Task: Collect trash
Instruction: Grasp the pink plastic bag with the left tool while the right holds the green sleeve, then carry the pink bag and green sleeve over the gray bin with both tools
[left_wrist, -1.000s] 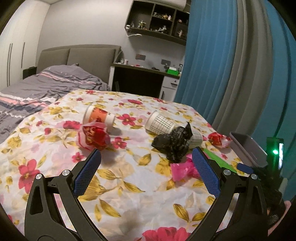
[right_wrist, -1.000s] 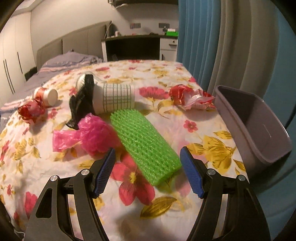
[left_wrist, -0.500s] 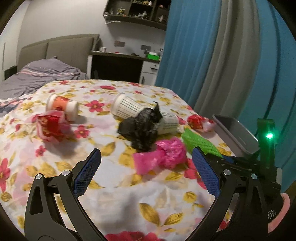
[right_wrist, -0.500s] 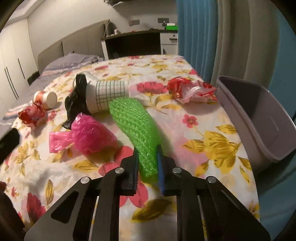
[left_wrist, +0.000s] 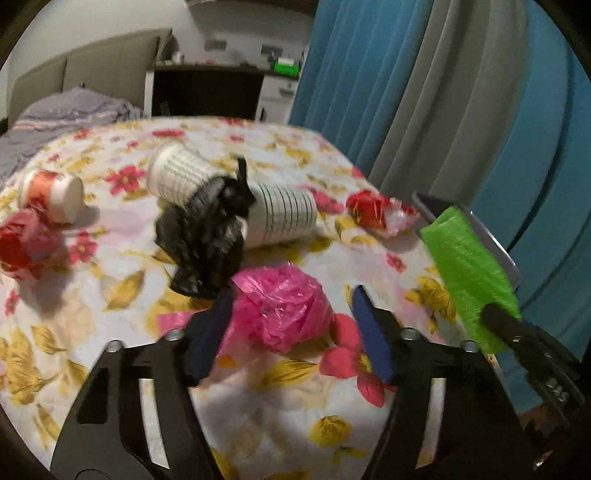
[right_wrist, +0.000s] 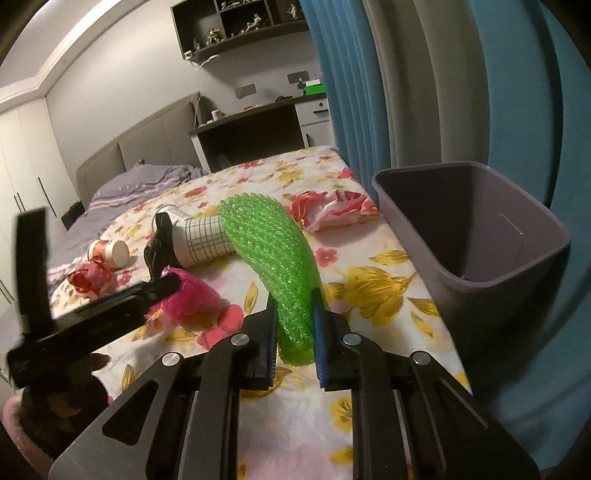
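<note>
Floral bedspread (right_wrist: 373, 280) fills centre frame; grey headboard (right_wrist: 147, 147) upper left, blue curtain (right_wrist: 332, 74) upper right. Grey bin (right_wrist: 517, 254) at right edge of bed, rim above cover. Right gripper (right_wrist: 294, 332) clamped on green mesh wrap (right_wrist: 273, 251), lifted, just left of bin. Left gripper (left_wrist: 291, 325) wide, straddling pink bag (left_wrist: 284, 306), pads apart from it.

L claw (left_wrist: 291, 328) agape, R claw (right_wrist: 294, 325) clamped.
</note>
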